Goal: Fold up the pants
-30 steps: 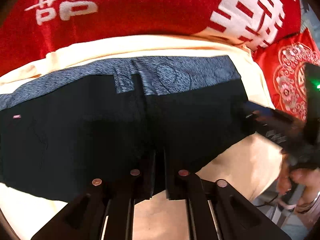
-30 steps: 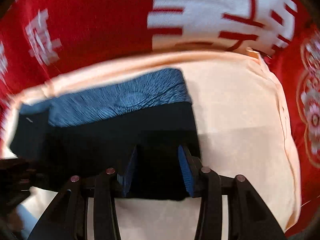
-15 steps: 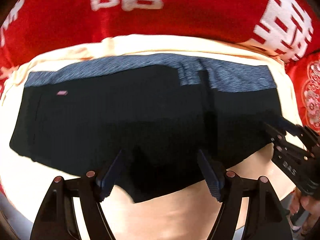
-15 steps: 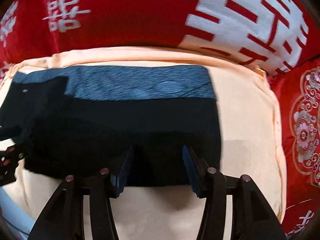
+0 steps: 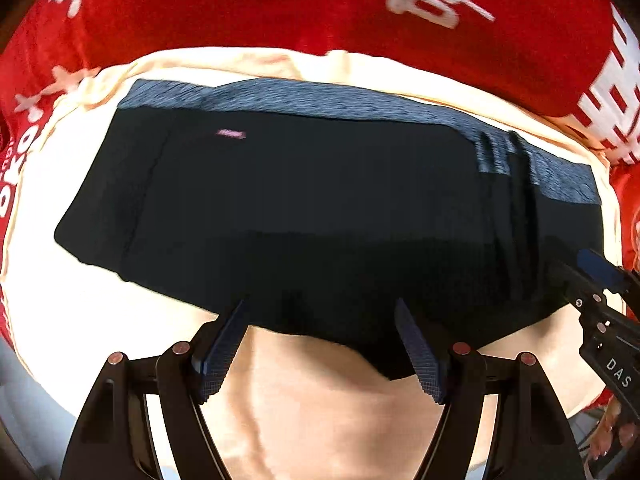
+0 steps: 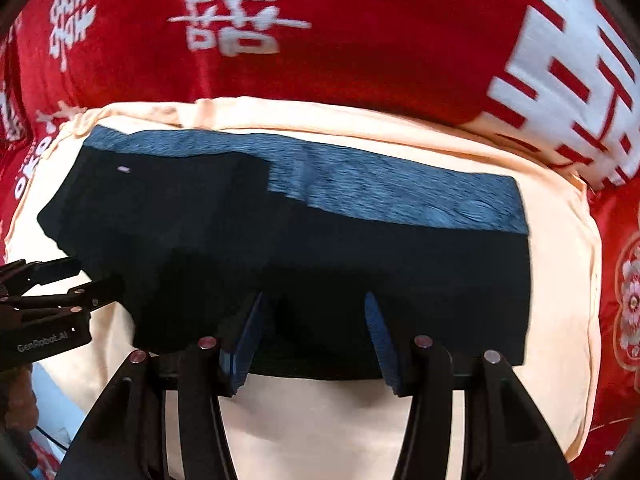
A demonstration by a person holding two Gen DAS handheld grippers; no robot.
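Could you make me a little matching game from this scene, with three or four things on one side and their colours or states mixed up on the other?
Things:
1. pants
2. waistband
3. cloth under the pants
4. left gripper

Colours or states:
A. pale cream
B. open, nothing between its pads
C. black, lying flat and folded
D. mottled blue-grey

Pairs: 1-C, 2-D, 3-A, 4-B
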